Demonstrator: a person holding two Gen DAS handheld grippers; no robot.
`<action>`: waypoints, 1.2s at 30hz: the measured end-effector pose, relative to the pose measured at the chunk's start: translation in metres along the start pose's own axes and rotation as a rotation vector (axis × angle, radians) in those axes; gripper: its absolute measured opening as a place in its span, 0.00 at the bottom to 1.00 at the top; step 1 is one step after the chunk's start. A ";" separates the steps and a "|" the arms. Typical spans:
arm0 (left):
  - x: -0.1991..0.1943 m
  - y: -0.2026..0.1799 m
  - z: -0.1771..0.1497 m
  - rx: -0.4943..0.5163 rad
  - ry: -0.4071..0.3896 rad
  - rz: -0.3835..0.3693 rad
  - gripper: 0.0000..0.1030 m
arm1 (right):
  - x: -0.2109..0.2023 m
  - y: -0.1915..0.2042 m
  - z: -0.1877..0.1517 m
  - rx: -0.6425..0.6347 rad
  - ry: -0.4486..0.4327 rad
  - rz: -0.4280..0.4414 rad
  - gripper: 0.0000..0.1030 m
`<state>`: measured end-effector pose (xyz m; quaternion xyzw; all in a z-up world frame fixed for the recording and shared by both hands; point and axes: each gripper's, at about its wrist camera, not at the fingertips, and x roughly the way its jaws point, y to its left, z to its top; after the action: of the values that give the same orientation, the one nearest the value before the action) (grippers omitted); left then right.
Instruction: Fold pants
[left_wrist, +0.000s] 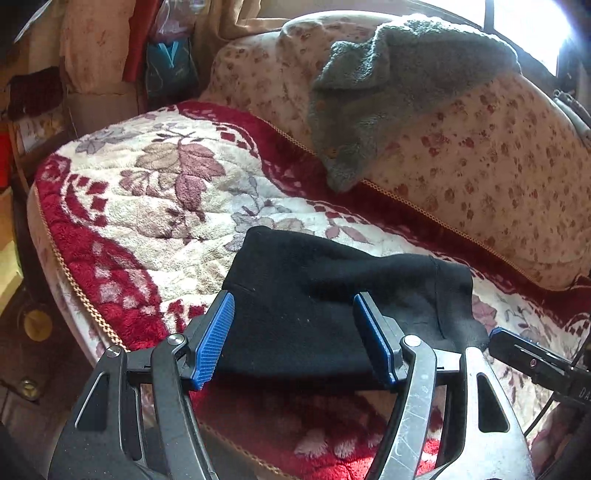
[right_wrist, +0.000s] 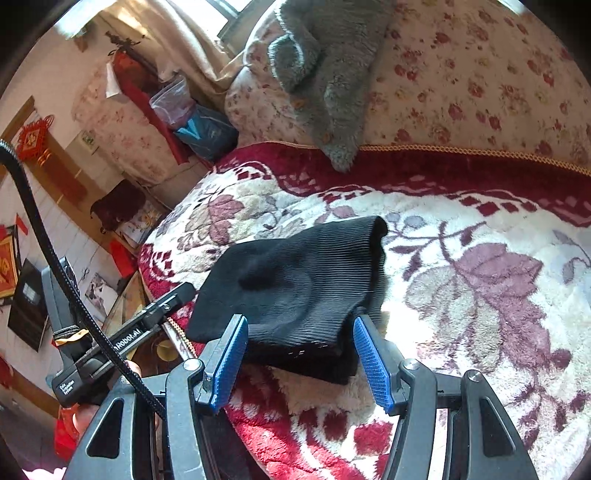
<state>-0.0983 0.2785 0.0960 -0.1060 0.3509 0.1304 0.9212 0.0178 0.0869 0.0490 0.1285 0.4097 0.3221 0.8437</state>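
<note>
Pants (left_wrist: 332, 295), black, folded into a compact bundle, lie on the floral plush sofa cover (left_wrist: 147, 192) near its front edge. Left claw (left_wrist: 293, 339) open, blue pads apart, nothing pinched, hovering just over the bundle's near edge. Right claw (right_wrist: 301, 356) also open, empty, over the same bundle from the other end; ribbed cuff (right_wrist: 354, 236) points away. Grey fleece garment (left_wrist: 388, 92) draped on the flowered backrest (left_wrist: 498, 158) behind, well apart from the pants.

Both wrist views down onto pants (left_wrist: 332, 291)
</note>
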 end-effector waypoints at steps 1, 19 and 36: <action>-0.003 -0.002 -0.001 0.003 -0.003 0.004 0.65 | 0.000 0.004 -0.001 -0.017 -0.001 -0.002 0.56; -0.025 -0.002 -0.013 -0.023 -0.011 0.075 0.65 | 0.002 0.043 -0.005 -0.155 -0.021 -0.032 0.61; -0.029 0.003 -0.016 -0.039 -0.017 0.103 0.65 | 0.016 0.048 -0.003 -0.163 0.008 -0.027 0.62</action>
<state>-0.1299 0.2722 0.1034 -0.1048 0.3455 0.1855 0.9139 0.0015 0.1335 0.0604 0.0526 0.3870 0.3436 0.8541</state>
